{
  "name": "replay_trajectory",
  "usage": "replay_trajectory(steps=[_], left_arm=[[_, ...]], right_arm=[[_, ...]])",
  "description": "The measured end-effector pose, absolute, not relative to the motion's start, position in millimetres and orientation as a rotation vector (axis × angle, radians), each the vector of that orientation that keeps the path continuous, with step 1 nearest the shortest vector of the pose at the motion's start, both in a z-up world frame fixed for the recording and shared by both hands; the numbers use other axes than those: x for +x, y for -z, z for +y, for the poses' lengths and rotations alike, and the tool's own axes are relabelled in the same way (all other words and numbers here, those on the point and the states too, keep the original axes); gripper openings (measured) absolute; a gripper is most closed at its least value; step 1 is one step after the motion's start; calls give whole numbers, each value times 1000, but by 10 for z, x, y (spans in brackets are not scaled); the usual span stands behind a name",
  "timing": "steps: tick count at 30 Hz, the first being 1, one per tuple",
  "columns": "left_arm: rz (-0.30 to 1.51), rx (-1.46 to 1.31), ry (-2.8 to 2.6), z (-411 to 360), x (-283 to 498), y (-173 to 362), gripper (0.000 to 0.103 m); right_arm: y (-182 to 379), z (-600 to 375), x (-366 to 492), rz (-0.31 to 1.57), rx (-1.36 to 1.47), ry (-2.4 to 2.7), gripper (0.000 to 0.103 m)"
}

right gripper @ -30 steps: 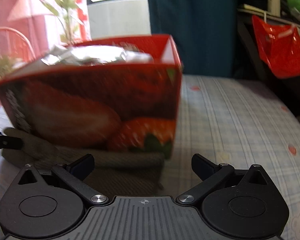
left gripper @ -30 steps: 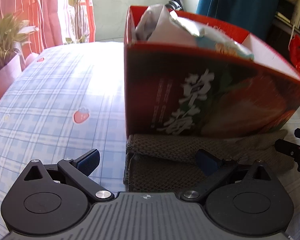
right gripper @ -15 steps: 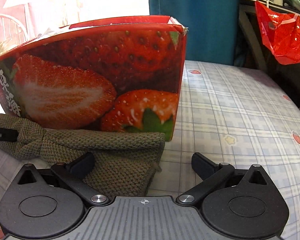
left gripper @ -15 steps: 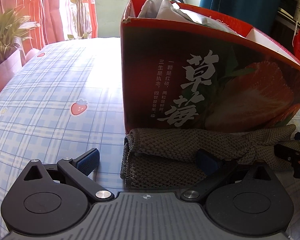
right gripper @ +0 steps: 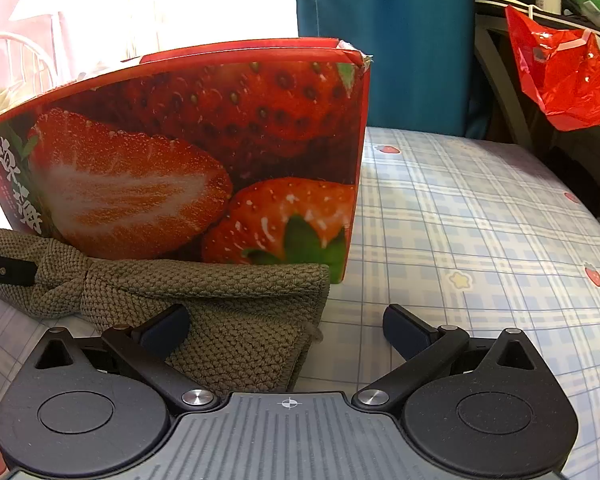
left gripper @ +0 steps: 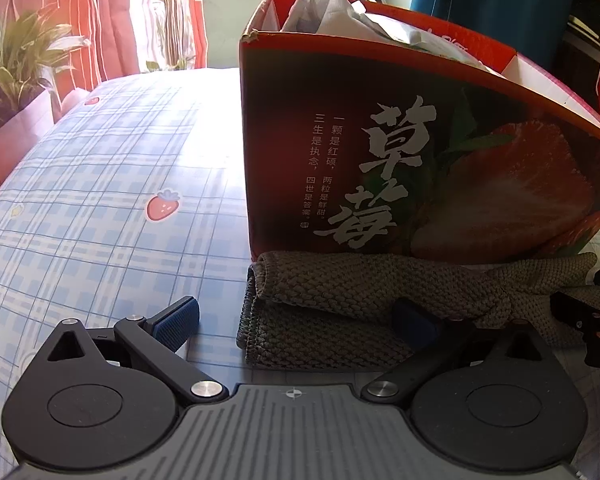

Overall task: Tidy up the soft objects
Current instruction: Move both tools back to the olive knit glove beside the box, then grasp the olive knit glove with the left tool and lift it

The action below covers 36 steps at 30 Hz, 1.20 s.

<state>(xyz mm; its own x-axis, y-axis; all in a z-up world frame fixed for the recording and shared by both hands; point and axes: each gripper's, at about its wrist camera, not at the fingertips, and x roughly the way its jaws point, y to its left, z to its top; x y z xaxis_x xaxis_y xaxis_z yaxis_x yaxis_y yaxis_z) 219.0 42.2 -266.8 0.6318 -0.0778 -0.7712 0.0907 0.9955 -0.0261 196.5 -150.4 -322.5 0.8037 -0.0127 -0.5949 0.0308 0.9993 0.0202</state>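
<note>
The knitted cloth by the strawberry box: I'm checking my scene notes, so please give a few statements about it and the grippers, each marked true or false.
1. The olive knitted cloth lies against the strawberry box. True.
2. The left gripper is shut on the cloth. False: its jaws are open.
3. The box is empty. False: white bags stick out.
4. The right gripper is open. True.

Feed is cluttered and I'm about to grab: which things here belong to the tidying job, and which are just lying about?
Job:
- olive knitted cloth, folded on the table against the box
- strawberry box, already holding white soft items
- left gripper and right gripper, both open

Lying about:
- red plastic bag
- potted plant
- blue curtain
</note>
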Motion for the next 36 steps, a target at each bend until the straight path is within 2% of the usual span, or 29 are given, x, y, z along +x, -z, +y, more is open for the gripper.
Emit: replay_trajectory(steps=[5,11,14,16,19,25,28,34,36], left_arm=[[875,42,120,368,2098,2650,98],[862,54,159,273,2019,2605,79],[856,54,181,236,1990,2587,67],[851,49,209,217,1961,2573,50],[850,22,225,230,1912,2572,38],[842,1,243,297,1754,2609,34],[835,-5,247,305,1716,2623,34],[825,0,249,360,1758,2654,34],[821,-1,249,358,1754,2649,34]], right_arm=[[3220,-1507,1966,636,30,22,103],[3221,-1508,1964,636,30,22,103],[3222,-1506,1962,635,30,22,103],[3222,-1506,1961,635,31,22,103],[3223,-1505,1958,634,31,22,103],[3216,-1512,1958,635,37,17,102],[3200,-1518,1960,635,34,5,98],[3148,-1500,1967,638,25,-40,79],[3126,-1477,1972,641,25,-59,67]])
